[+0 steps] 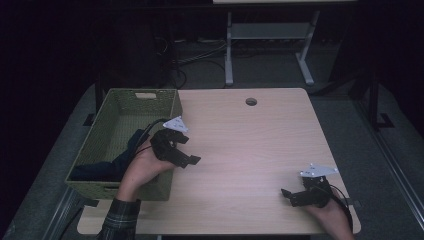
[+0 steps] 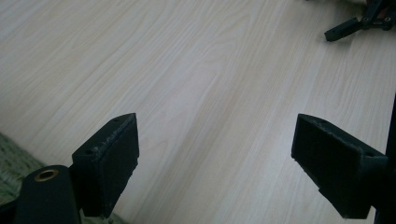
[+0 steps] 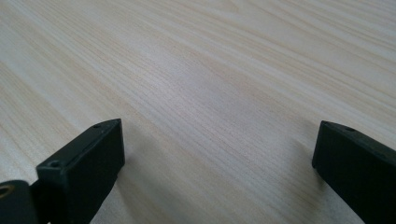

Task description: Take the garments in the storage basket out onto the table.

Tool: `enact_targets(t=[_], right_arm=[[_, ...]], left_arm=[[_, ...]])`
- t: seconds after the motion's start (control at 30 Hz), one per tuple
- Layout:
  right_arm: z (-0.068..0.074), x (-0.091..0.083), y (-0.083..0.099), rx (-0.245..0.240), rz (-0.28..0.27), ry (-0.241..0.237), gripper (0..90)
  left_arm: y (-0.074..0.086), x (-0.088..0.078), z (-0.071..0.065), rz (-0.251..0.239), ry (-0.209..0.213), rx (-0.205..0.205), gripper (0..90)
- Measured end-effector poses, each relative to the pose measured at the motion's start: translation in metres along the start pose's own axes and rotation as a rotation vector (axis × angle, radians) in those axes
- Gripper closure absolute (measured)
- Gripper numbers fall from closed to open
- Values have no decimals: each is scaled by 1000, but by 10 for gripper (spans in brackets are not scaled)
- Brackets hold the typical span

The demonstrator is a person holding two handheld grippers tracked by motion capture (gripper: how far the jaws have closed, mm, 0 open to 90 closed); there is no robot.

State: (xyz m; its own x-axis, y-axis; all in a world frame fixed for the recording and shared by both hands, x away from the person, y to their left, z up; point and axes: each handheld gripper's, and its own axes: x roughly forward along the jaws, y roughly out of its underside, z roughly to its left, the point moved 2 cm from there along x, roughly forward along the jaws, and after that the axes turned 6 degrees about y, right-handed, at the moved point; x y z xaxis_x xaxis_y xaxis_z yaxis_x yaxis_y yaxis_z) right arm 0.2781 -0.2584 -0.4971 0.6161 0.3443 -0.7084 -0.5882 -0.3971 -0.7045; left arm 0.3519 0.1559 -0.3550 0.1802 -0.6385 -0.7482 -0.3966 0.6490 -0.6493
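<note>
My left gripper hovers at the right rim of a green woven basket, pointing out over the table, open with nothing between its jaws. Through its own camera, the left gripper has its jaws wide apart above bare light wood, and the right gripper shows far off at the top right. A dark blue cloth lies inside the basket near its front. My right gripper rests low near the table's front right corner, open and empty; in its own view the right gripper frames only wood grain.
The light wooden table has a round cable hole near its far edge. The basket overhangs the table's left side. Beyond the table stand a white metal frame and cables on a dark floor.
</note>
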Motion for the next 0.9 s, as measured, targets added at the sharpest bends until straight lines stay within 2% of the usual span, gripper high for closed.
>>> enact_targets(t=[0.63, 0.9], right_arm=[[0, 0, 0, -7, -1, -5, 20], [0, 0, 0, -8, -1, -7, 20]], left_arm=[[14, -28, 8, 16, -58, -34, 148], [23, -44, 12, 27, -99, -41, 148]])
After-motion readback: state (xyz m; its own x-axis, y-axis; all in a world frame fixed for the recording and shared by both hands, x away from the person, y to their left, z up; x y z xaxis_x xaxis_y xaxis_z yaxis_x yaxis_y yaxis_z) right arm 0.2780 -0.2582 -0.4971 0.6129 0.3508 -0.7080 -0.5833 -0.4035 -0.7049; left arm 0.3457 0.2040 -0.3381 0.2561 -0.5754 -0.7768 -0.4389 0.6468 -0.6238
